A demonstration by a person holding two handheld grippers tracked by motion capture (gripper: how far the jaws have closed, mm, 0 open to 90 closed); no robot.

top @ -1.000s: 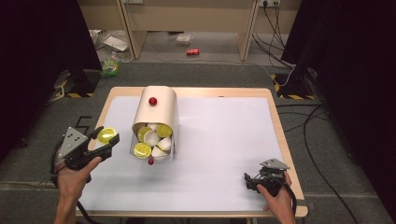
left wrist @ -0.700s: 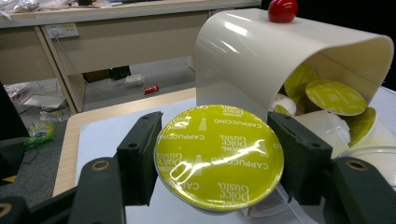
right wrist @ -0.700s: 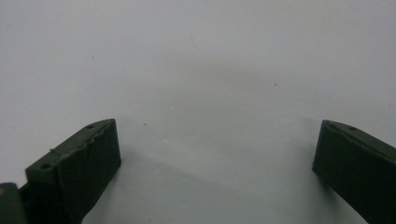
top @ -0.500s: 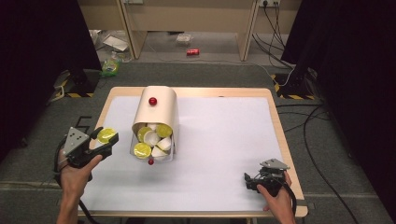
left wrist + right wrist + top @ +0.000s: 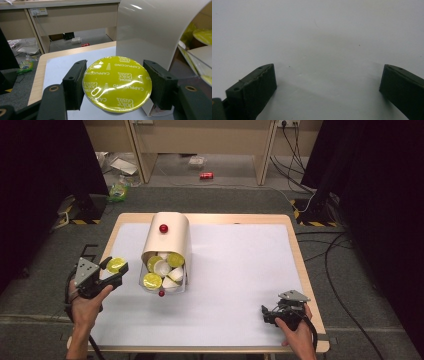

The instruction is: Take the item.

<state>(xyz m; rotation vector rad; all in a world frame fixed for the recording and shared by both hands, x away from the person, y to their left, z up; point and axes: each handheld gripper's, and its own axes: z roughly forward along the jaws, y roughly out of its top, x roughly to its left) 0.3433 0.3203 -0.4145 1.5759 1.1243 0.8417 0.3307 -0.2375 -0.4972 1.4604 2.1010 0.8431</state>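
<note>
Left gripper view: a light, stiff, foil-lidded capsule [image 5: 117, 83] is clamped by its rim in the left gripper [image 5: 117, 86] beside the dispenser [image 5: 152, 32], foil best left untouched, while the right gripper [image 5: 327, 87] is held wide over the counter [image 5: 317, 30].

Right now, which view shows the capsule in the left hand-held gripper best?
The left gripper view: the yellow capsule sits large between the left hand-held gripper jaws, its Cappuccino lettering legible. The high view shows it as a small yellow disc. The right gripper view looks at white table surface.
</note>
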